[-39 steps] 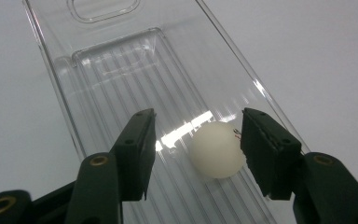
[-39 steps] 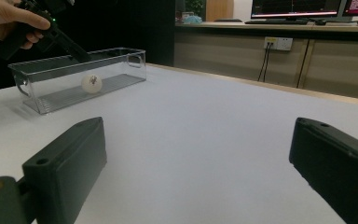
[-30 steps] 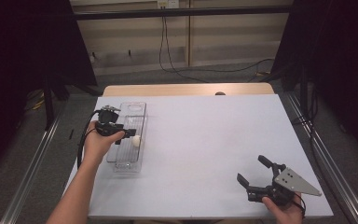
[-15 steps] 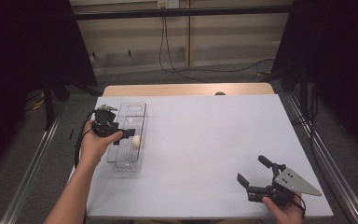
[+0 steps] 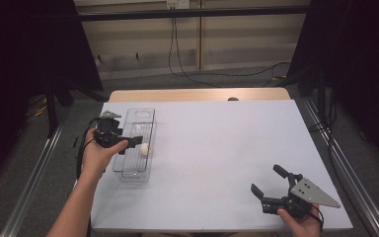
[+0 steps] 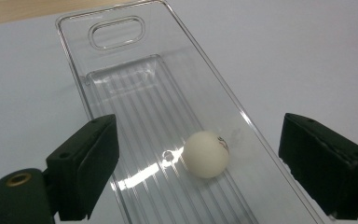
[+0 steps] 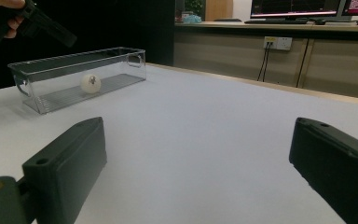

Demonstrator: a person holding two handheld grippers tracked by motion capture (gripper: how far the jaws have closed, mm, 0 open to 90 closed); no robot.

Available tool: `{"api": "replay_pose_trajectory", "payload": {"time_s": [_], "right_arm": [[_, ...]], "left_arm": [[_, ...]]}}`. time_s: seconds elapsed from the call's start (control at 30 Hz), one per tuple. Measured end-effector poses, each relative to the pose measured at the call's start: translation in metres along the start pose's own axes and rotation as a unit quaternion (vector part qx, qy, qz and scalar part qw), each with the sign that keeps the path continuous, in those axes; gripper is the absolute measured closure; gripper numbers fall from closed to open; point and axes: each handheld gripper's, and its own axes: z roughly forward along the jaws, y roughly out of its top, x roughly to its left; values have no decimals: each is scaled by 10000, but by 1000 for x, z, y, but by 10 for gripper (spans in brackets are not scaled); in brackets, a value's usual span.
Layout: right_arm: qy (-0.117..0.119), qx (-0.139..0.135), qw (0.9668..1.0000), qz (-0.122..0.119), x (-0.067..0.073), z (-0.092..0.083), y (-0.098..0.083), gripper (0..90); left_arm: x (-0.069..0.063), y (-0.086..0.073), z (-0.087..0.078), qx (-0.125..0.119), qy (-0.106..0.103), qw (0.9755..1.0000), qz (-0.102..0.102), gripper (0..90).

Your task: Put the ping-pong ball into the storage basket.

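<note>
White counter, clear plastic tray. Small white ball: light, smooth, rolls easily; best gripped across middle. Left tool just opening, holding nothing; right tool wide, empty.

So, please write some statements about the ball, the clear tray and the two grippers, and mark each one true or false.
1. The white ball lies inside the clear tray. True.
2. The left gripper clamps the ball. False: its jaws have just been opening and stand apart, off the ball.
3. The right gripper is over the tray. False: it is at the table's near right corner, far from the tray.
4. The right gripper is open with nothing between its jaws. True.
5. The tray holds two balls. False: just one.
</note>
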Motion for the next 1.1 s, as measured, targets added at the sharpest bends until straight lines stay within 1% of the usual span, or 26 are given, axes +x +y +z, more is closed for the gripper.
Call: {"api": "replay_pose_trajectory", "payload": {"time_s": [0.03, 0.07, 0.1, 0.13, 0.23, 0.27, 0.3, 0.33, 0.4, 0.43, 0.47, 0.5, 0.53, 0.57, 0.7, 0.77, 0.8, 0.83, 0.87, 0.9, 0.97, 1.0, 1.03, 1.1], "right_arm": [[3, 3, 10000, 5, 0, 0, 0, 34], [20, 3, 10000, -16, 0, 0, 0, 34], [24, -2, 10000, -39, 0, 0, 0, 34], [13, -4, 10000, 2, 1, 1, 0, 34], [10, -11, 10000, -14, 0, 1, 0, 34], [3, -11, 10000, -18, 0, 1, 0, 34], [0, -21, 10000, -2, 0, 1, 0, 34], [-7, -8, 10000, 14, 0, 0, 0, 34], [5, -3, 10000, -5, 0, 0, 0, 34], [2, -10, 10000, -21, 0, 1, 0, 34], [0, -15, 10000, -27, 0, 1, 0, 34], [11, -13, 10000, -5, 0, 1, 0, 34], [8, -12, 10000, -3, 1, 1, 0, 34], [6, -11, 10000, -6, 1, 1, 0, 34], [10, -3, 10000, -7, 1, 1, 0, 34], [4, -9, 10000, -14, 0, 1, 0, 34], [17, -2, 10000, -2, 0, 1, 0, 33], [17, 3, 10000, 3, 1, 1, 0, 34], [12, 2, 10000, 5, 1, 1, 0, 34], [11, -2, 10000, 2, 1, 1, 0, 34], [11, -4, 10000, -4, 1, 1, 0, 34], [17, -13, 10000, -16, 0, 1, 0, 34], [5, -12, 10000, -15, 0, 1, 0, 34], [2, -14, 10000, -21, 0, 1, 0, 34]], "left_arm": [[-1, 0, -1, -43, 5, 10000, -53, 121], [-1, -1, -3, -39, -4, 10000, -6, 121], [-2, -1, -3, -113, -12, 9999, -59, 121], [-2, -2, -4, -99, -28, 9999, -1, 121], [-4, -4, -6, -223, -28, 9997, -56, 116], [-4, -4, -7, -259, -7, 9997, -20, 116], [-4, -5, -8, -222, -29, 9997, 37, 116], [-5, -6, -8, -280, -23, 9996, -16, 116], [-5, -8, -9, -305, -14, 9995, 13, 114], [-7, -9, -9, -353, -45, 9994, -28, 112], [-6, -9, -11, -309, -73, 9995, 73, 111], [-7, -10, -11, -340, -32, 9994, 83, 111], [-7, -11, -12, -349, -77, 9993, 91, 110], [-7, -11, -13, -342, -74, 9993, 118, 108], [-10, -14, -15, -453, -91, 9989, 90, 105], [-10, -15, -16, -477, -120, 9987, 133, 101], [-11, -16, -16, -515, -103, 9986, 89, 101], [-12, -17, -17, -528, -130, 9985, 102, 100], [-12, -17, -17, -537, -106, 9984, 132, 99], [-13, -18, -17, -575, -139, 9982, 110, 99], [-13, -19, -18, -565, -97, 9983, 133, 97], [-12, -19, -19, -537, -88, 9983, 189, 95], [-13, -20, -19, -592, -130, 9981, 149, 93], [-15, -20, -20, -620, -104, 9979, 156, 93]]}}
